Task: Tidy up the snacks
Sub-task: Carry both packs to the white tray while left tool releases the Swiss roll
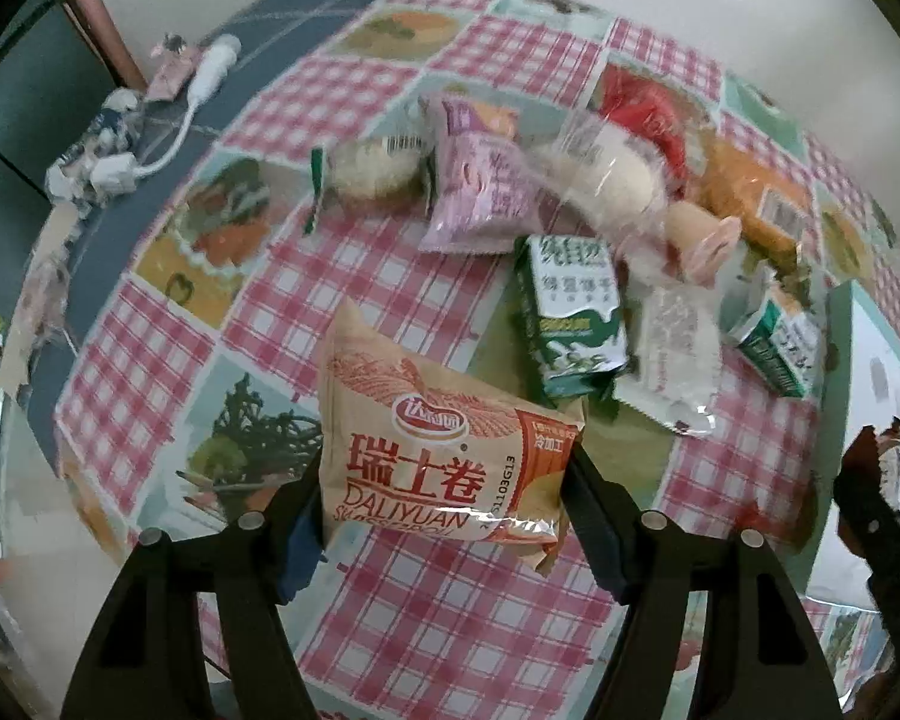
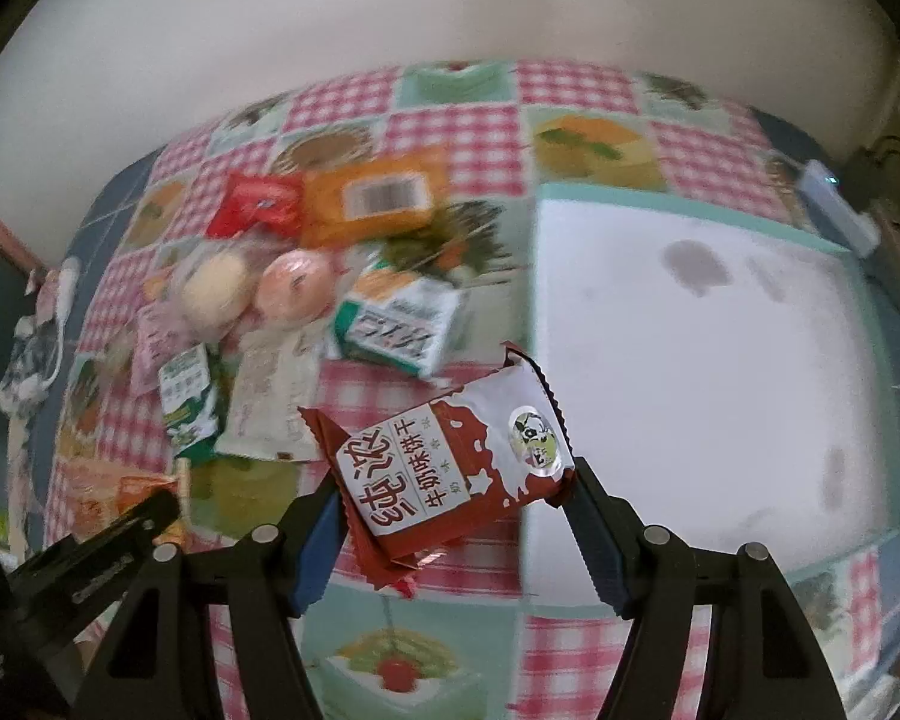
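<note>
**Two packets held above the checked worktop**

The Swiss roll packet (image 1: 444,450) sits between the fingers of the left gripper (image 1: 444,516), its long axis running from about seven o'clock up to one o'clock in the left wrist view, printed face toward the camera. It is a puffy beige-and-orange pillow pack of glossy film with a crimped lower seam. The left fingers (image 1: 594,516) are about half open and press on both its sides.

The milk biscuit packet (image 2: 450,468) lies between the fingers of the right gripper (image 2: 450,510), its long axis from about eight o'clock to two o'clock, lettering turned sideways. It is a flat brown-and-white foil wrapper with sawtooth ends and a round sticker near its upper end. The right fingers (image 2: 588,516) are roughly half open and clamp its edges.

Both packets hang clear of the worktop (image 1: 150,360), which wears a shiny pink gingham cloth with food pictures. At twelve o'clock from the Swiss roll lies the snack pile (image 1: 570,210): green cartons, a purple sachet, clear-wrapped round buns, red and orange packs. At three o'clock from the biscuit packet sits a pale, shallow tray (image 2: 678,198) with a mint rim.
</note>
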